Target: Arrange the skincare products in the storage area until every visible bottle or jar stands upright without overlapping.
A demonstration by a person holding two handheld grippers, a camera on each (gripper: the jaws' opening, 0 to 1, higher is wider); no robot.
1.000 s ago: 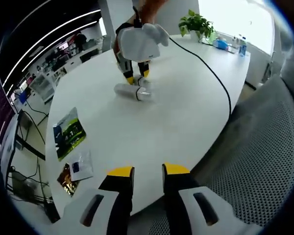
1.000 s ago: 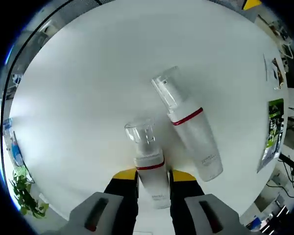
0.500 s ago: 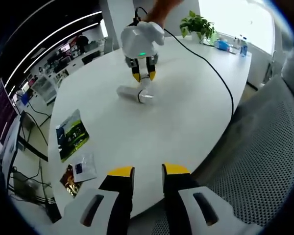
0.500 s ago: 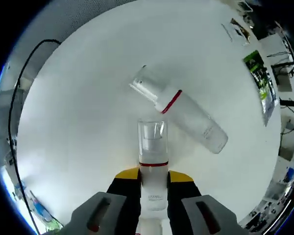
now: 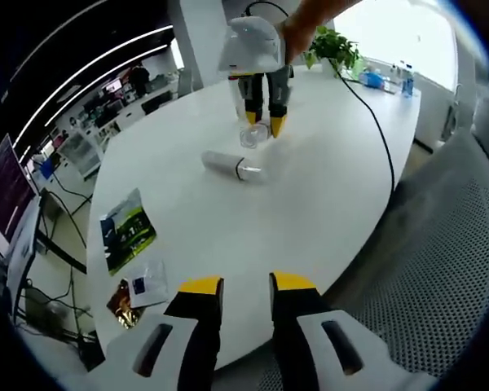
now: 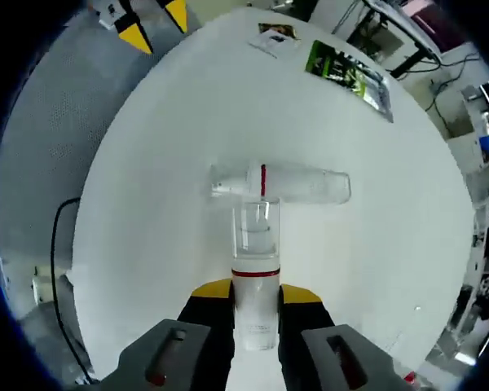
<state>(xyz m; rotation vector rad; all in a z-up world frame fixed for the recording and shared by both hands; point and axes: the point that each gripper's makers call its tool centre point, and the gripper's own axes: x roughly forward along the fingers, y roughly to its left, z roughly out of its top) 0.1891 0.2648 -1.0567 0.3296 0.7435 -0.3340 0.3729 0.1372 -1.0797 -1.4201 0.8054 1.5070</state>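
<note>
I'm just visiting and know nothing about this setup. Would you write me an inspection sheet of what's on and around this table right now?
Surface: white table, mostly bare.
Job's things: one clear-capped bottle with a red band, clamped in the right gripper; a second, larger bottle lying on its side on the table.
Clutter: green packet and smaller packets near the table's edge.
Grippers: right gripper holds the bottle above the table; left gripper idle at the near edge, jaws slightly apart, holding nothing.
Cables: black cable running across the table.
Surroundings: potted plant, mesh chair, office desks behind.
</note>
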